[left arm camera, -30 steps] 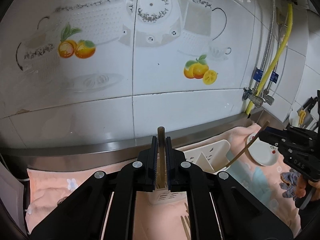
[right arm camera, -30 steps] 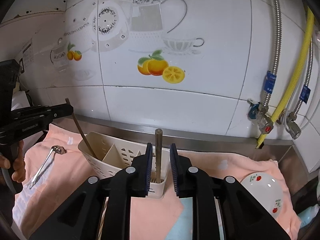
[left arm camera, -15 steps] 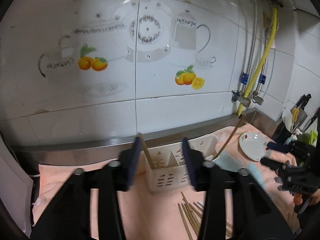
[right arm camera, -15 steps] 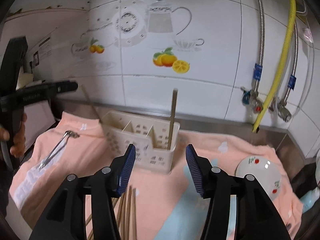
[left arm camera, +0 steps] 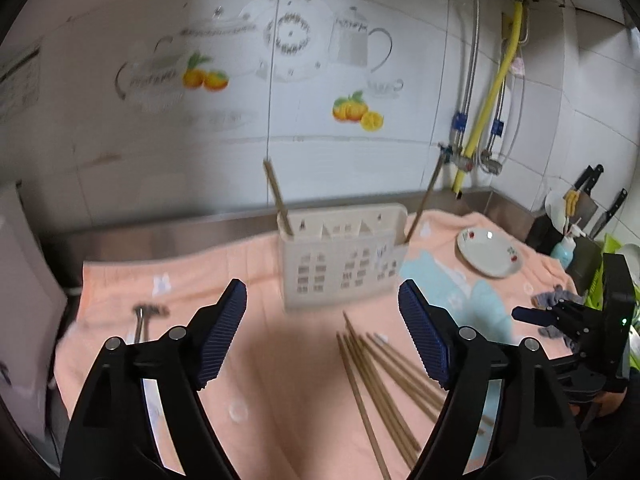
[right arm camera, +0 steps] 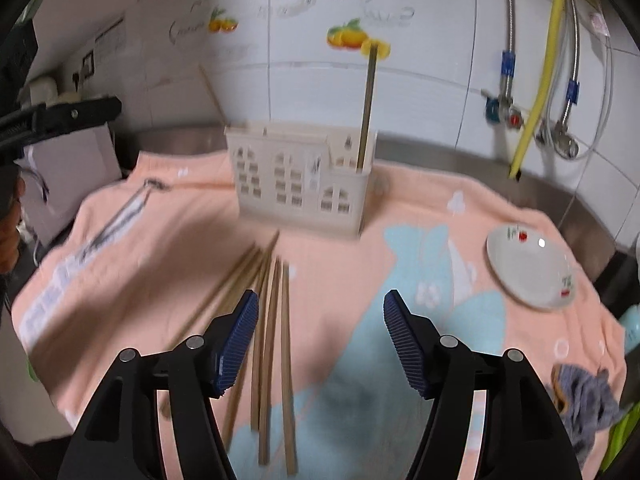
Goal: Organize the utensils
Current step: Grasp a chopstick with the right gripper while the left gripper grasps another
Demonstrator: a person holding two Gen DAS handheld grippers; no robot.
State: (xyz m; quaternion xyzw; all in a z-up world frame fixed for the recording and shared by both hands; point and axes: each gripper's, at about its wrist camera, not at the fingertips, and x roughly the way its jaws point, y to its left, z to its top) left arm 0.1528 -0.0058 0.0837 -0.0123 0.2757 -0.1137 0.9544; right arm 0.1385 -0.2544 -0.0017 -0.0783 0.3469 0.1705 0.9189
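Note:
A cream plastic utensil holder (left arm camera: pixel 340 256) stands on the peach towel; it also shows in the right wrist view (right arm camera: pixel 300 178). One chopstick (left arm camera: pixel 277 198) leans in its left compartment and another (right arm camera: pixel 367 108) stands in its right compartment. Several loose chopsticks (left arm camera: pixel 384 384) lie on the towel in front of the holder, also seen in the right wrist view (right arm camera: pixel 264 320). My left gripper (left arm camera: pixel 322 334) is open and empty, well back from the holder. My right gripper (right arm camera: pixel 320 340) is open and empty above the loose chopsticks.
A metal spoon (left arm camera: pixel 140 320) lies on the towel at the left, also in the right wrist view (right arm camera: pixel 120 216). A white plate (left arm camera: pixel 490 258) sits at the right. Pipes and a yellow hose (left arm camera: pixel 486 104) run down the tiled wall. Knives (left arm camera: pixel 592 196) stand far right.
Both grippers opened and let go of their chopsticks, which now stand in the holder. Both grippers pulled back and up, away from the holder.

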